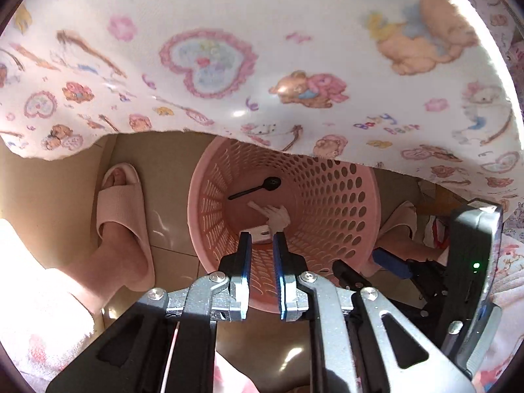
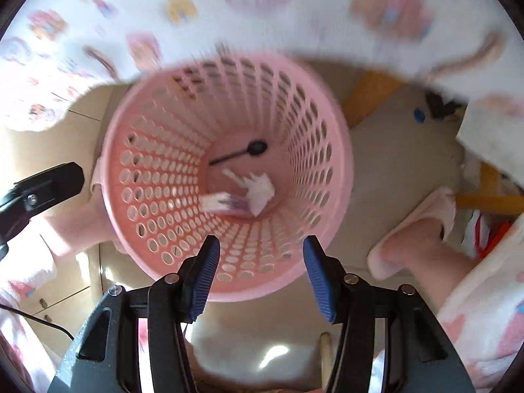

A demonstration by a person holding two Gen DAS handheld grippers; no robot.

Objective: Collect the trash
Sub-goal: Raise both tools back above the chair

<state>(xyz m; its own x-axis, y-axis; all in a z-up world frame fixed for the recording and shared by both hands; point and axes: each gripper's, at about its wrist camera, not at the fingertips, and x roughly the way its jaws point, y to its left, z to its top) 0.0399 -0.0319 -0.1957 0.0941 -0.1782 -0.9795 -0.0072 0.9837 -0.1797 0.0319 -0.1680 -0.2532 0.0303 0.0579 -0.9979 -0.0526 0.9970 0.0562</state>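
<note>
Both wrist cameras look steeply down along their fingers into the same pink perforated basket standing on the tiled floor. The left view sits close above the rim, the patterned cloth filling its upper half. The right view hangs just over the opening, blurred. Both share the basket's bottom, with the black spoon and crumpled paper, and each catches the other gripper at its edge.

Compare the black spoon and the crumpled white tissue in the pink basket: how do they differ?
The black spoon is dark, thin and rigid; the crumpled white tissue is pale, bulky and shapeless. The spoon lies flat towards the far side of the floor of the pink basket; the tissue sits nearer the camera. Both lie at the bottom.
</note>
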